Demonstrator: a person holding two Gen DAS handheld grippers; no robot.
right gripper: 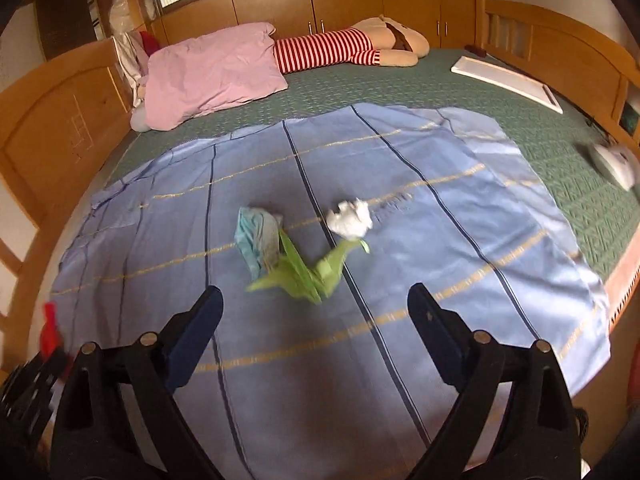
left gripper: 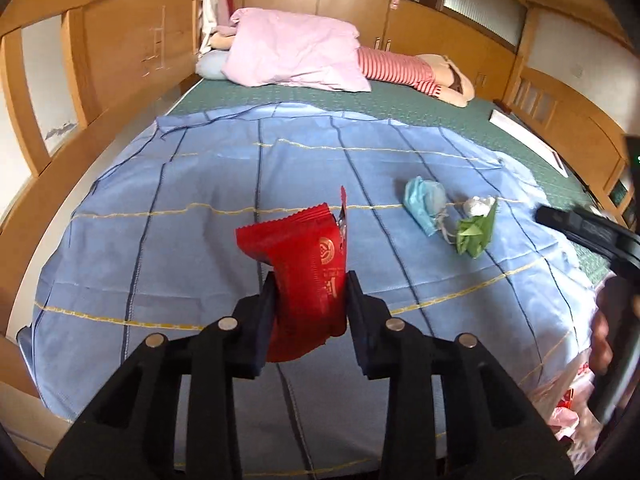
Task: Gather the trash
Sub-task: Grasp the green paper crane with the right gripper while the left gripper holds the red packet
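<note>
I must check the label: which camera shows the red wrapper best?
The left wrist view: the red wrapper fills its centre, clamped in the left gripper. The right wrist view shows only a blurred red scrap at its left edge.

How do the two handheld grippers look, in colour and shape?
The left gripper and the right gripper look alike: black plastic frames with angular linkage arms, round silver pins at the joints, and flat dark navy fingers. No cables, markings or sleeves are visible.
</note>
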